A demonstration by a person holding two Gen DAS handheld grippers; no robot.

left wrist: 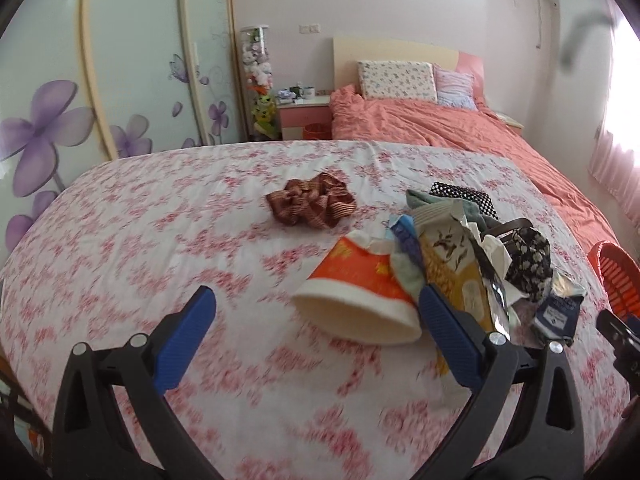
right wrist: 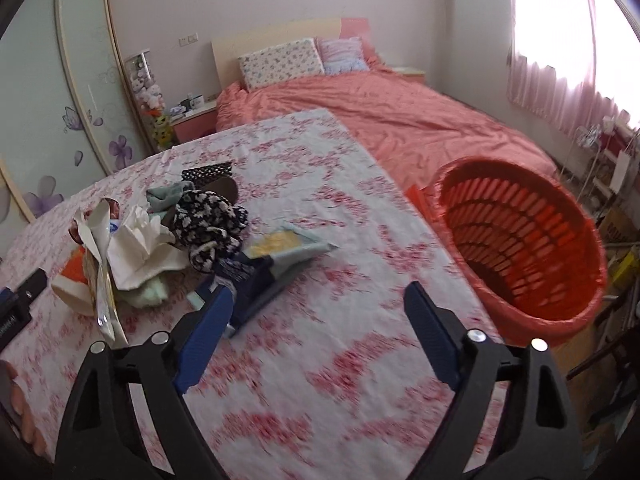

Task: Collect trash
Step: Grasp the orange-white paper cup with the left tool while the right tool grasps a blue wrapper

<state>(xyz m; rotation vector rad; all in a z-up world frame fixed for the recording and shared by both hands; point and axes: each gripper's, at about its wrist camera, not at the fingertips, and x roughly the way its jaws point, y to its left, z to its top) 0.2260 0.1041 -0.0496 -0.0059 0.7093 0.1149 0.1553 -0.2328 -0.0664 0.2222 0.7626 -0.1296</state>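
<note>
I can't make out a single word anywhere. The dark blue packet (right wrist: pixel 244 276) in the middle of my right view carries pale lettering, but it is too blurred to read; the same packet sits at the lower right of my left view (left wrist: pixel 558 314), just as unclear. The yellow snack bag (left wrist: pixel 452 264) right of centre there shows only a picture. The black part (right wrist: pixel 12 316) at the left edge has white marks, unreadable.

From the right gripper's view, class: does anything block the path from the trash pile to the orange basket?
Nothing visible does. Bare floral cloth lies between the trash pile and the orange basket, which stands past the cloth's right edge, its mouth tipped toward the camera.
</note>
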